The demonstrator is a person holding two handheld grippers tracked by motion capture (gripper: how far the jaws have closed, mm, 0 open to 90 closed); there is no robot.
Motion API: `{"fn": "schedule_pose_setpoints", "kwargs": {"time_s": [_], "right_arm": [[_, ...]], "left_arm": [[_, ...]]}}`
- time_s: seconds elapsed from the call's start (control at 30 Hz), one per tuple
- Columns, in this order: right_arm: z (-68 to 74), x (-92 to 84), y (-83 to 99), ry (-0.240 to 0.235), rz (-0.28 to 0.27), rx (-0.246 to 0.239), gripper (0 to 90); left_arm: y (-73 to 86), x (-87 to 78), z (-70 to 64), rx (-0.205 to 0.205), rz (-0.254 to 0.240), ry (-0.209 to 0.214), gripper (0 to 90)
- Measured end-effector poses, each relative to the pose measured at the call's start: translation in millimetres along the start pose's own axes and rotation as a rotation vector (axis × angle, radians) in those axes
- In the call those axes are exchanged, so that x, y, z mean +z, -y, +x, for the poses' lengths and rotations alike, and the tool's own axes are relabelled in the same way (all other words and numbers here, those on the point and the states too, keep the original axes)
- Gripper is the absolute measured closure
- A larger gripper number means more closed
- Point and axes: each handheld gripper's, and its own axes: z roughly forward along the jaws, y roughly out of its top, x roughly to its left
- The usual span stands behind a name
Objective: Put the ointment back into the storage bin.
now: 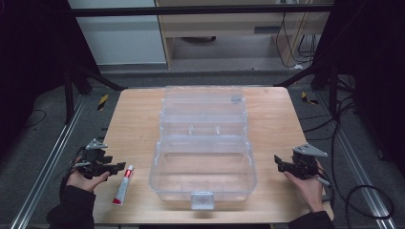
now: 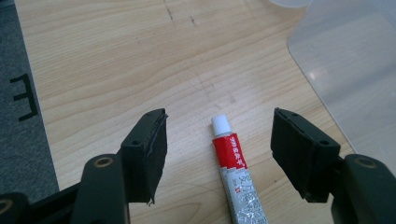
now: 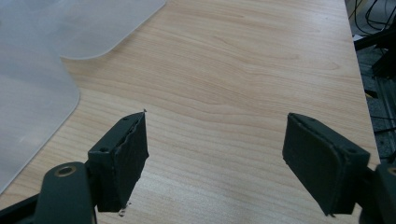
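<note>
A small red and white tube (image 1: 123, 184) with a white cap lies on the wooden table (image 1: 133, 124), left of a clear plastic box (image 1: 203, 171) whose lid is swung back. My left gripper (image 1: 117, 168) is held just left of the tube. In the left gripper view the tube (image 2: 236, 172) lies on the table between the wide-apart jaws of my left gripper (image 2: 219, 140), untouched. My right gripper (image 1: 279, 164) hovers at the box's right side. Its jaws stand wide in the right gripper view (image 3: 215, 149), with bare wood between them.
The box's open lid (image 1: 203, 102) stretches toward the far table edge. A latch tab (image 1: 202, 200) sticks out at the box's front. Metal rails (image 1: 52, 157) run along both sides of the table, and cables (image 1: 367, 191) lie on the floor at the right.
</note>
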Motion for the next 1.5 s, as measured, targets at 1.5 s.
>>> {"fn": "schedule_pose_setpoints", "kwargs": {"time_s": [1.5], "right_arm": [[5.1, 8.1, 3.4, -0.069, 0.089, -0.069, 30.2]], "left_arm": [[7.9, 47.1, -11.6, 0.006, 0.301, 0.025, 57.2]]}}
